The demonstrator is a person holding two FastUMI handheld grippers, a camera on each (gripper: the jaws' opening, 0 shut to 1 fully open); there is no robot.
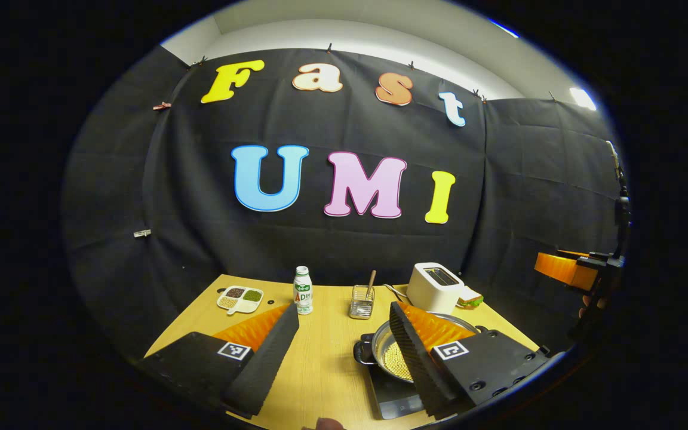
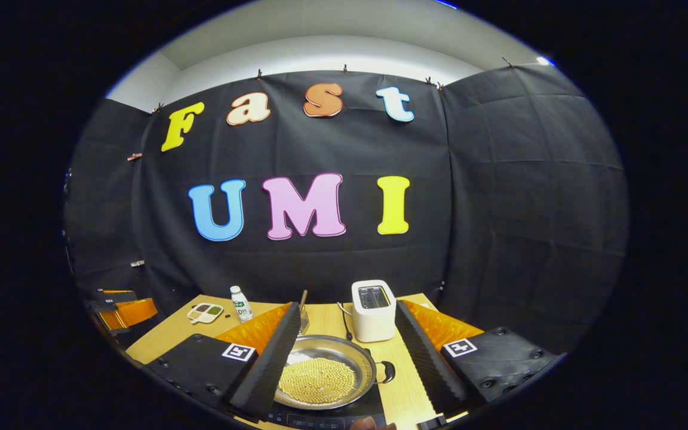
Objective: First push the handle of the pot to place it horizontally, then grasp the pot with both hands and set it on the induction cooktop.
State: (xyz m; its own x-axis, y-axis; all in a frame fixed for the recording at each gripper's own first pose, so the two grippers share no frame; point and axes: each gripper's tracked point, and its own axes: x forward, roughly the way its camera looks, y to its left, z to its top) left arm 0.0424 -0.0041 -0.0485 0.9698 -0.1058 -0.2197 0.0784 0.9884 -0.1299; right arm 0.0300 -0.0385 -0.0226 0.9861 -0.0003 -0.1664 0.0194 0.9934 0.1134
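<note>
Two tongs spread above the pot on the cooktop

Both tongs stand spread wide and pinch nothing; in the left gripper view the left tongs (image 1: pixel 338 358) are raised over the wooden tabletop (image 1: pixel 326 364), with the pot (image 1: pixel 393 353) just behind their right-hand finger; in the right gripper view the right tongs (image 2: pixel 350 364) frame the pot (image 2: pixel 326 373) between their fingers without touching it. The pot is a shallow steel pan holding a layer of small yellow beads; it sits on the dark induction cooktop (image 2: pixel 326 419) near the front edge of the tabletop; one black side handle (image 2: pixel 387 371) points to the right in the right gripper view, another (image 1: pixel 361 352) to the left in the left gripper view. Behind the pot stands a white toaster (image 2: pixel 372 310); a sandwich (image 1: pixel 470 297) lies beside the toaster in the left gripper view; further left are a wire holder (image 1: pixel 361 301) with a wooden utensil, a small white bottle (image 1: pixel 303 291) and a divided dish (image 1: pixel 240 298) of grains. Far off at the left rim of the right gripper view the left tongs (image 2: pixel 120 310) show again; the right tongs (image 1: pixel 568 270) appear at the right rim of the left gripper view.
</note>
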